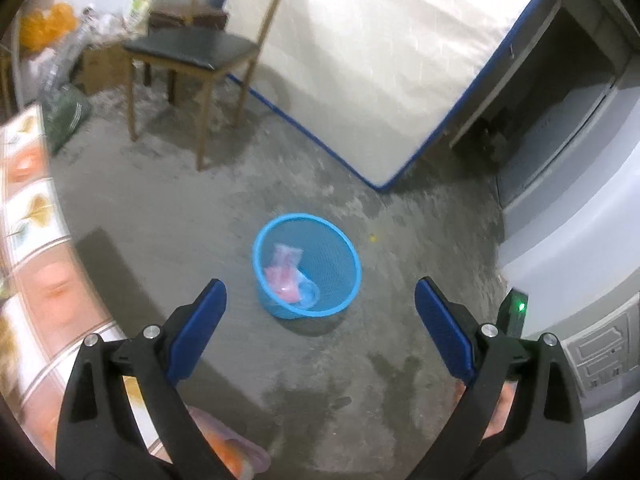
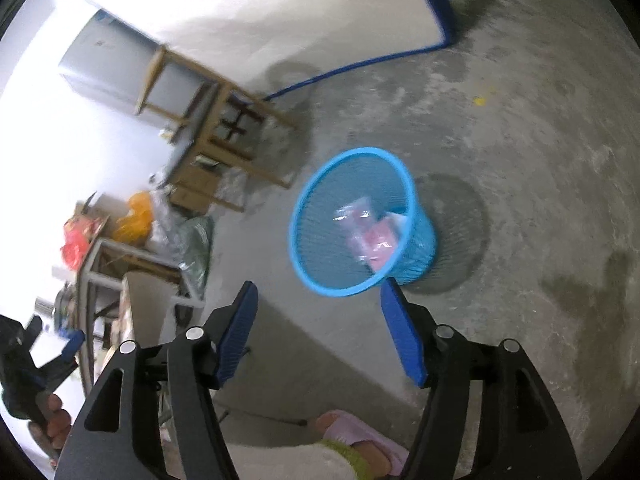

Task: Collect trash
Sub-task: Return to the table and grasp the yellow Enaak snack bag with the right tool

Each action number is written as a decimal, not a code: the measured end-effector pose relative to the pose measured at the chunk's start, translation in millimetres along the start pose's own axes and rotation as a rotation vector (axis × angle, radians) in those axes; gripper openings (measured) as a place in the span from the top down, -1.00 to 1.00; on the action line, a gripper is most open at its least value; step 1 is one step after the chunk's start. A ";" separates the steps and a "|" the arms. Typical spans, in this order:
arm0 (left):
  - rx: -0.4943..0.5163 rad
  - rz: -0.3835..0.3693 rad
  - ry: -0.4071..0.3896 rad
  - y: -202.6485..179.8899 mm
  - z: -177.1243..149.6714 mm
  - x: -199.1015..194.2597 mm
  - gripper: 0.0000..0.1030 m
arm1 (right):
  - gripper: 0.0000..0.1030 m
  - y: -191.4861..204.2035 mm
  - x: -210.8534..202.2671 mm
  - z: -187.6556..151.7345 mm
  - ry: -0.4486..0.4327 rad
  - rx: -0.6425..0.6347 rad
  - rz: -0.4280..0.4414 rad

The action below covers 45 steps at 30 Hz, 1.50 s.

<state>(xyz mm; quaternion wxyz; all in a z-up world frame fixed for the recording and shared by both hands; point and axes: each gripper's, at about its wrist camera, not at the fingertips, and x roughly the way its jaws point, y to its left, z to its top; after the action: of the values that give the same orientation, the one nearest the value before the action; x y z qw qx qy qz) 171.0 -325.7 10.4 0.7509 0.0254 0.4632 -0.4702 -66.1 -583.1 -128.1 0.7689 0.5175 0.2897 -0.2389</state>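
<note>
A blue mesh waste basket (image 1: 347,264) stands on the concrete floor, and in the right wrist view the basket (image 2: 320,208) lies just beyond my fingers. Inside it lie pink and clear plastic wrappers (image 1: 289,276), also visible as wrappers (image 2: 370,236). My left gripper (image 1: 320,300) hangs above and short of the basket, jaws wide open, nothing between them. My right gripper (image 2: 320,304) is open over the basket's near rim, with nothing between its blue pads. The left gripper (image 2: 60,350) also shows at the far left of the right wrist view, held by a hand.
A wooden chair (image 1: 192,56) stands by a white mattress with blue edging (image 1: 380,60). Bags and clutter (image 2: 132,216) pile up beside a table with a patterned cloth (image 1: 28,200). A grey cabinet (image 1: 580,160) is at the right. A pink slipper (image 2: 360,436) on a foot is below.
</note>
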 end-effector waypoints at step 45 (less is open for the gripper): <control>-0.158 0.555 -0.153 196.9 -98.1 -132.4 -0.07 | -0.52 543.9 224.1 -221.5 0.665 -1.129 0.026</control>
<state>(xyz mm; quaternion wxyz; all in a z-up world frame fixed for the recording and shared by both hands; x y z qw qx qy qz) 231.7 -79.2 -28.5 0.8831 0.0569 0.4158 -0.2098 413.8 -200.8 8.5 0.7946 0.0838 0.5867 0.1320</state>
